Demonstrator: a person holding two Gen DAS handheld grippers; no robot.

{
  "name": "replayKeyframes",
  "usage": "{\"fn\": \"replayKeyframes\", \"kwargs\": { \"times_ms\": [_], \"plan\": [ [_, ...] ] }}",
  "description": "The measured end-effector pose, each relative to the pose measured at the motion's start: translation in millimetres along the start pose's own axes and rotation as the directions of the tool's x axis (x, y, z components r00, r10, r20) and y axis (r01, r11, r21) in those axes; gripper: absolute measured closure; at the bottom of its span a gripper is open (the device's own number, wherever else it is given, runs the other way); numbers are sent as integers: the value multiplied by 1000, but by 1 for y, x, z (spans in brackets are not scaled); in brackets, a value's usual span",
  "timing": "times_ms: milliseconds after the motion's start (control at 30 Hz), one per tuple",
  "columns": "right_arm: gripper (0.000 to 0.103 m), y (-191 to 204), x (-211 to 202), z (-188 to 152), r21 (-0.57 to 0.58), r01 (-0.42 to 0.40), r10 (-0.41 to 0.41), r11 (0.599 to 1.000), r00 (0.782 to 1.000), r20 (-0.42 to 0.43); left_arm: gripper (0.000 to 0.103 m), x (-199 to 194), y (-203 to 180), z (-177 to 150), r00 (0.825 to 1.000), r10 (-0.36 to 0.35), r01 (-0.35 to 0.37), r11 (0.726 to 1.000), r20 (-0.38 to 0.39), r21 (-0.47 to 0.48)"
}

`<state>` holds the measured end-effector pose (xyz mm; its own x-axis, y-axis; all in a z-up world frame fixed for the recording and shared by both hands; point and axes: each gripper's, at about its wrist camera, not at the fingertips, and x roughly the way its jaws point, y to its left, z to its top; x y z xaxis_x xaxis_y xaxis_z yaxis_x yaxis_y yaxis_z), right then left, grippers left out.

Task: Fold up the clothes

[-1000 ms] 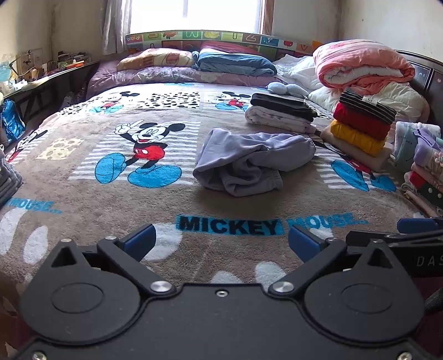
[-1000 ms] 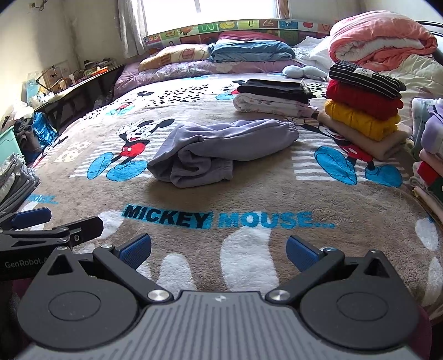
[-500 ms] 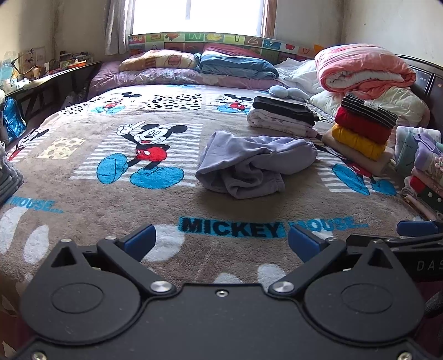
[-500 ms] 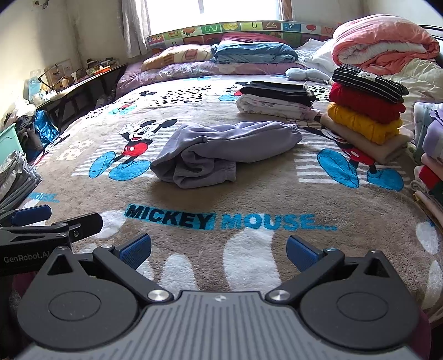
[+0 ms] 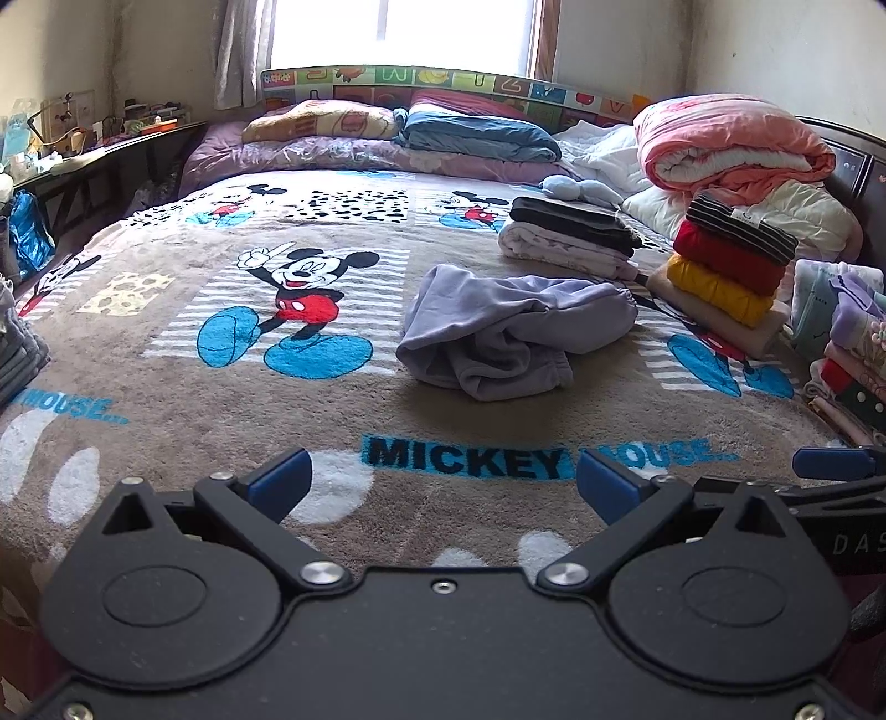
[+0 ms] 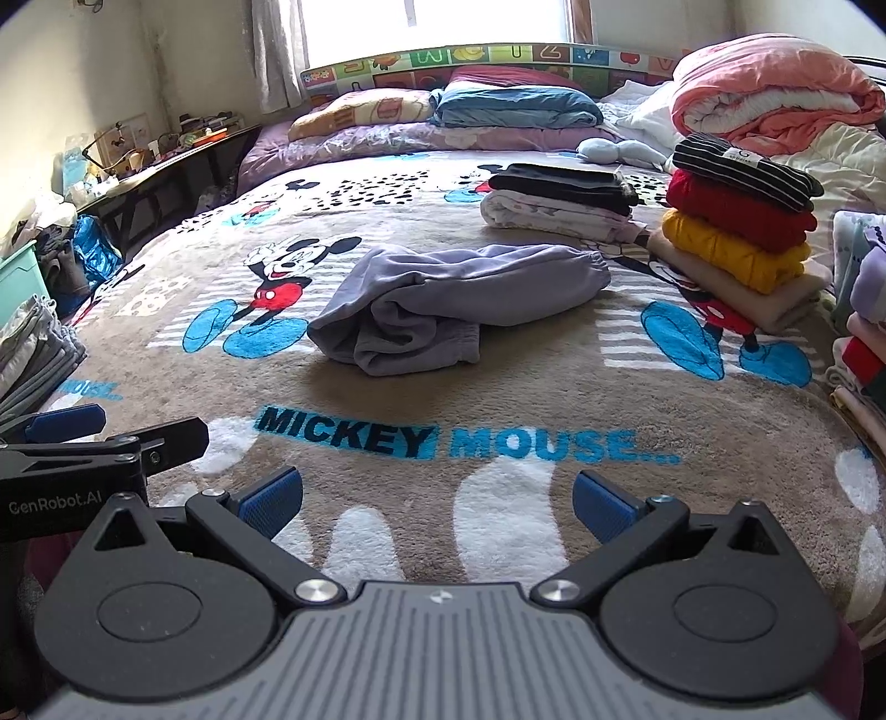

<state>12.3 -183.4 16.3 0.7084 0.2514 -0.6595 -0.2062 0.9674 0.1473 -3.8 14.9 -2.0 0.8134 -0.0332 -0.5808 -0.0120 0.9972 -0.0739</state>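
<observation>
Blue-padded left tongs (image 5: 440,487) and right tongs (image 6: 437,501) gape wide, empty, short of the crumpled lavender fleece trousers (image 5: 512,329); only the right view shows a teal bin (image 6: 19,282).

Both views are taken low over the near edge of the bed (image 5: 166,443), faced toward the window (image 5: 459,33) at top centre. The left gripper (image 5: 440,487) fills the lower frame of the left wrist view; the right gripper (image 6: 437,501) likewise. The lilac garment (image 5: 509,332) at mid-frame and the folded stacks (image 6: 736,221) at right are shared by both.
</observation>
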Motion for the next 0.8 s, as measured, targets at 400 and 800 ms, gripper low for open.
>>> {"fn": "replayKeyframes", "kwargs": {
  "times_ms": [400, 800],
  "plan": [
    [0, 3, 0, 0, -2, -3, 3, 1000, 1000, 6, 0, 0, 0, 1, 1000, 2, -2, 1000, 6, 1],
    [0, -6, 10, -2, 39, -48, 48, 998, 999, 3, 0, 8, -5, 0, 1000, 2, -2, 1000, 7, 9]
  ]
}}
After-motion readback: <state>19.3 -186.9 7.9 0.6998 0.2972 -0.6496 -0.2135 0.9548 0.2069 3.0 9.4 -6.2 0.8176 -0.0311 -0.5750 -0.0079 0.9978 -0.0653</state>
